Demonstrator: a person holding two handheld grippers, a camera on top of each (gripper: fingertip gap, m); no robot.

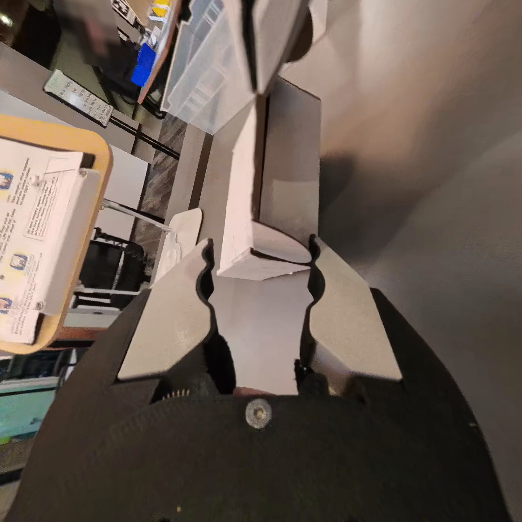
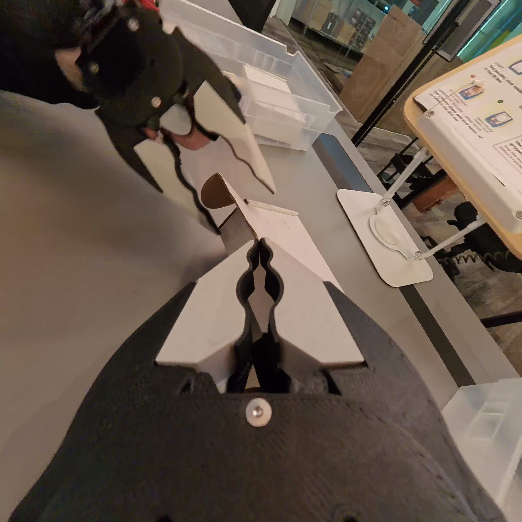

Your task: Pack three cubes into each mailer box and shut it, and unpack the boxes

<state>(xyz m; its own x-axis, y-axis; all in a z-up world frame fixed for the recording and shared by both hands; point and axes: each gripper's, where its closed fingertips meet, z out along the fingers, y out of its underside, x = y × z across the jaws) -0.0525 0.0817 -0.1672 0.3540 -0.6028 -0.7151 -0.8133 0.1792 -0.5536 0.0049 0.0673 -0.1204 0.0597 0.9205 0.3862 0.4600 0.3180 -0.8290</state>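
Mailer box (image 2: 278, 226): matt white cardboard outside, brown raw card on inner flap. Right gripper (image 2: 259, 248): black plastic w/ rough grainy printed texture, smooth matt white finger covers, shiny metal screw. Left gripper (image 1: 261, 251) same build. Table (image 2: 353, 203) smooth matt grey. Bin (image 2: 293, 93): frosted see-thru plastic. Sign board (image 2: 418, 84): pale wood edge, paper sheet on top
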